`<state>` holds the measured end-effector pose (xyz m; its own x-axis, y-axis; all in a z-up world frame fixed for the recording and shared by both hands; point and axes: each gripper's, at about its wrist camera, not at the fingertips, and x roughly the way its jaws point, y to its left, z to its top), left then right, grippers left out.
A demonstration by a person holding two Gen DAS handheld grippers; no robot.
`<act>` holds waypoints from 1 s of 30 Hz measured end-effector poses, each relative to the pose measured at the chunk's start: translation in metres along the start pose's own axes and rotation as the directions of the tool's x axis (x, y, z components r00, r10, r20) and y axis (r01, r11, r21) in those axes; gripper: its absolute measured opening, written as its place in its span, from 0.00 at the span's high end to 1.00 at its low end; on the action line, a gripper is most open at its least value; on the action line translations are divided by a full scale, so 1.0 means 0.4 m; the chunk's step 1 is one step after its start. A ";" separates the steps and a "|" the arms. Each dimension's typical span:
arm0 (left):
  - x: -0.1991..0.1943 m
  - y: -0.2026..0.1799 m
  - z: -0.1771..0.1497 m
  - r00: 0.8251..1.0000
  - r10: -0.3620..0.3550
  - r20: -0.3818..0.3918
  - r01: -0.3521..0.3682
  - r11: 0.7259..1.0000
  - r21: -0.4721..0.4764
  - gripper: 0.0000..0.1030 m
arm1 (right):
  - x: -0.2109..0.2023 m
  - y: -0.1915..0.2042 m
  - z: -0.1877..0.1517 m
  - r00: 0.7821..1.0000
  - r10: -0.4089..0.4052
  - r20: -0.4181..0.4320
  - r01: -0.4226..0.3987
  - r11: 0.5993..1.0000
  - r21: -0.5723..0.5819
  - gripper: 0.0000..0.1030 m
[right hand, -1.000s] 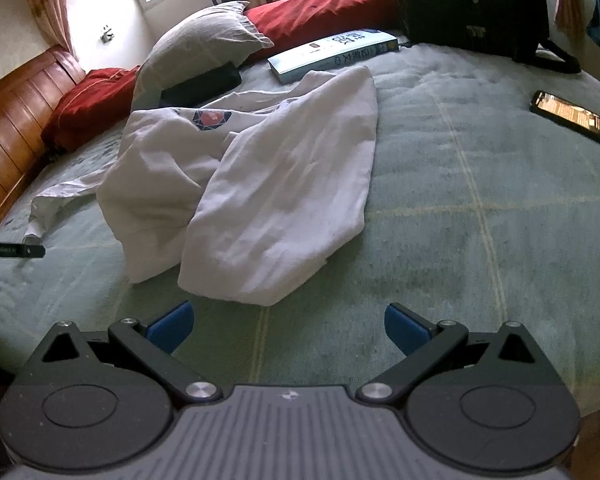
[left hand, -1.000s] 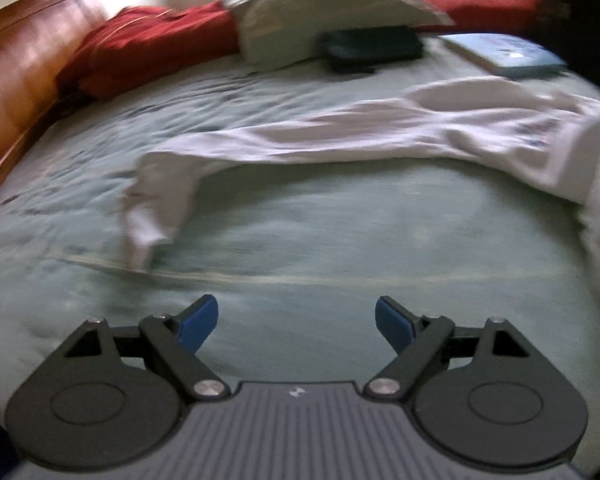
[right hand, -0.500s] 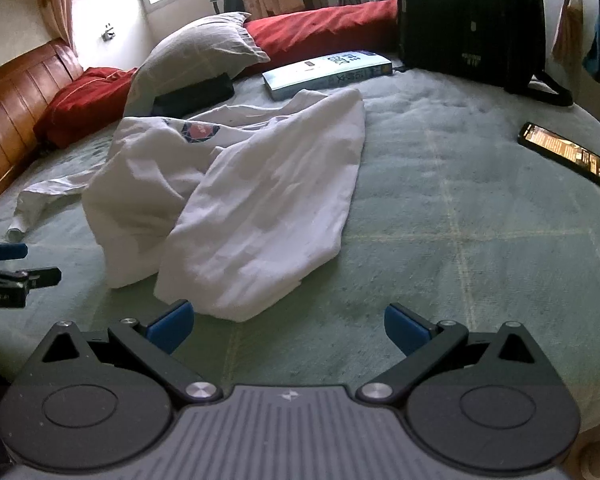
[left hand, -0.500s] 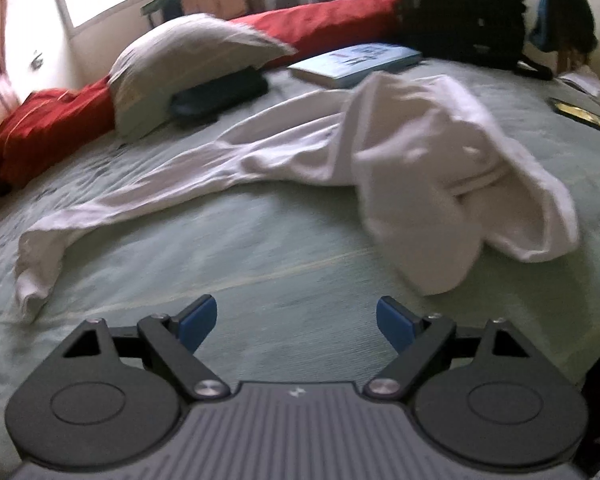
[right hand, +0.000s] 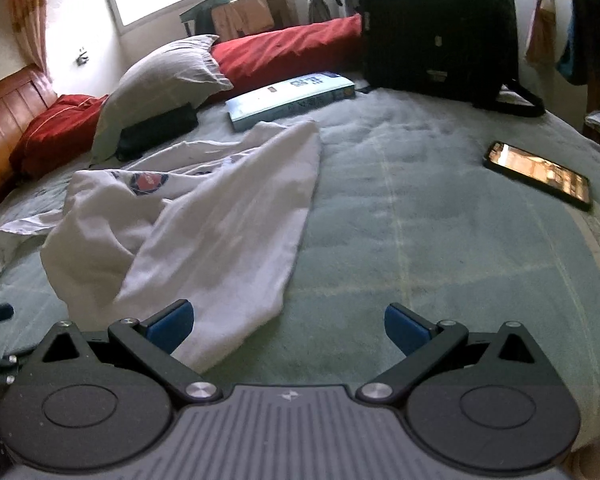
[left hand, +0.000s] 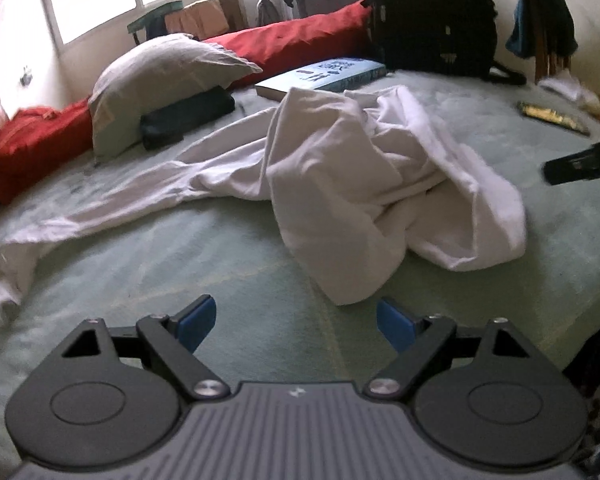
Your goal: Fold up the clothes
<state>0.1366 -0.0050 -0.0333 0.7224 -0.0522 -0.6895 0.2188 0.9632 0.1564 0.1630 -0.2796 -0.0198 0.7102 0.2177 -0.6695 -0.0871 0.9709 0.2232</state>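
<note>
Fingers (left hand: 196,318) on both our grippers stand wide apart, holding nothing. Our white shirt (left hand: 364,184) lies crumpled on the bed (right hand: 420,208). It looks soft, light and floppy, so we should pinch a hem corner.

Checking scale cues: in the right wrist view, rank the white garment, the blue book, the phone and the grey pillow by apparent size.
1. white garment
2. grey pillow
3. blue book
4. phone
Book and phone look close; the phone lies nearer the camera, so that order is unsure.

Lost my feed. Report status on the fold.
Left gripper open, empty. Right gripper open, empty. White shirt crumpled on bed, unfolded. Book touches its far edge.
</note>
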 end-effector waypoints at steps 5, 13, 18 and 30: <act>-0.009 -0.007 -0.006 1.000 0.012 0.008 -0.013 1.000 0.010 0.12 | 0.054 0.074 0.033 0.996 0.076 -0.041 -0.076 0.997 -0.015 0.00; -0.015 0.022 -0.016 1.000 0.021 0.018 -0.020 0.999 -0.029 0.12 | 0.151 0.181 0.032 0.995 0.026 -0.100 -0.038 0.993 -0.114 0.00; -0.011 0.038 -0.023 1.000 0.016 0.016 -0.015 0.999 -0.051 0.12 | 0.157 0.104 0.024 0.982 -0.168 -0.081 0.156 0.979 -0.134 0.00; -0.012 0.025 -0.029 1.000 -0.006 0.016 0.006 0.999 -0.053 0.12 | 0.168 0.036 0.022 0.984 -0.115 -0.134 0.114 0.993 -0.014 0.00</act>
<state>0.1279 0.0079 -0.0366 0.7318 -0.0617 -0.6788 0.1882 0.9755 0.1142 0.2156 -0.2518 -0.0552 0.6155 0.1163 -0.7795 -0.0151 0.9906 0.1359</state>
